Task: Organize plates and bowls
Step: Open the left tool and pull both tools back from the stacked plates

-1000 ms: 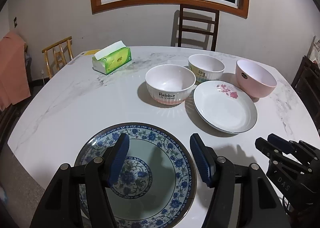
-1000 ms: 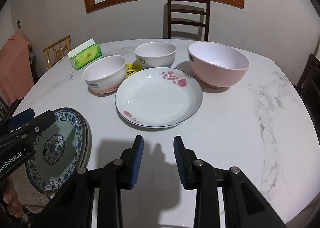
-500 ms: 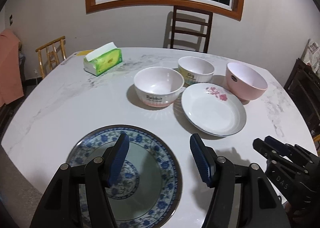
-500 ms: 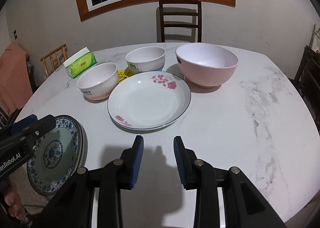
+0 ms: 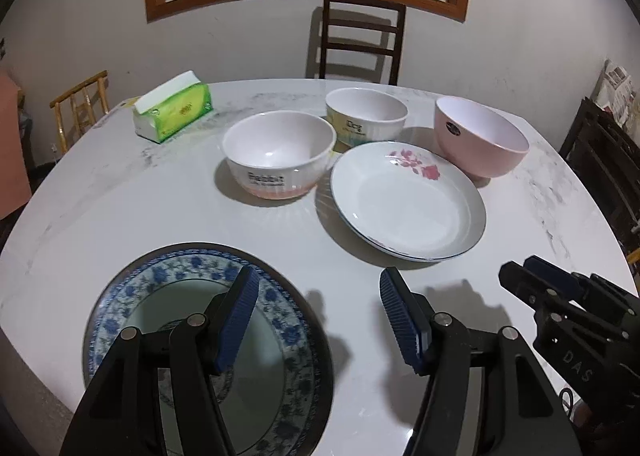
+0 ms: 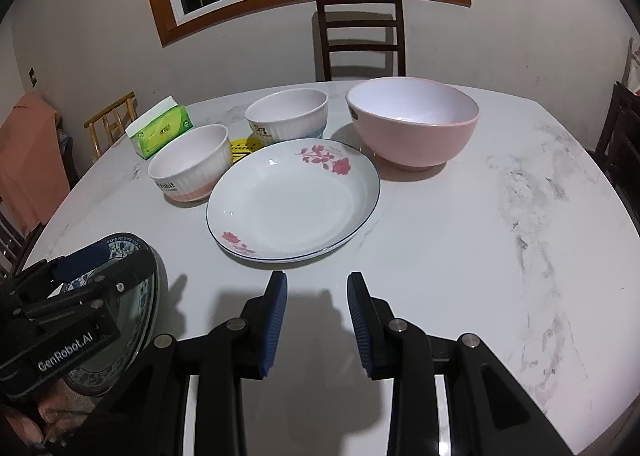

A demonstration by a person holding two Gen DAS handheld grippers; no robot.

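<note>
- Both tools hang above the near edge of the marble table [image 6: 500, 215], and neither holds anything.
- The left gripper [image 5: 318, 320] has its jaws spread wide; its left finger sits over the blue-patterned plate [image 5: 280, 336] at the table's near-left edge, the right finger over bare marble. I cannot tell whether it touches the plate.
- The right gripper [image 6: 316, 320] is parted more narrowly over bare table, just short of the white rose plate [image 6: 292, 199] at the middle.
- Behind that plate, toward the far edge, stand three bowls: the Rabbit bowl [image 5: 278, 159] on the left, the Dog bowl [image 5: 366, 115] behind, and the pink bowl [image 5: 480, 139] on the right.
- A green tissue pack [image 5: 172, 111] lies at the far-left side, well apart from the dishes.
- Judged from this layout, nothing is stacked yet; the step in hand looks like picking the first plate.
- The next move likely calls for pinching a plate's rim with one finger under its lip, lifting it level, and setting it onto the other plate; a shallow rim may slip.
</note>
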